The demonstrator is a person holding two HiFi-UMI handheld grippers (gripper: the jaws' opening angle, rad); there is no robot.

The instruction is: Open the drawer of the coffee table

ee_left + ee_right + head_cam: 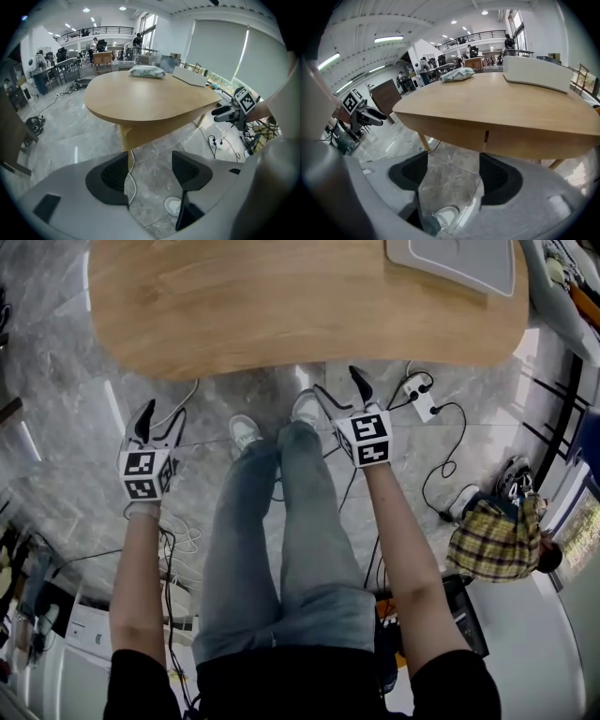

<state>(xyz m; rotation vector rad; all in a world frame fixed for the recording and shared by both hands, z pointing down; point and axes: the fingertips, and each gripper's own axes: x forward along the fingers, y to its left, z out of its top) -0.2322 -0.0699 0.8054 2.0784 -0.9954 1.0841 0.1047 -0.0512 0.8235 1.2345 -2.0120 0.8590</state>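
Head cam steeply down over coffee table (281, 306); both gripper cams low, near, facing its edge

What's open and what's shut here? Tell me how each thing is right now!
drawer, shut, not pulled out at all.
left gripper, open, nothing between its jaws.
right gripper, open, nothing between its jaws.
power strip, plugs stuck in it.
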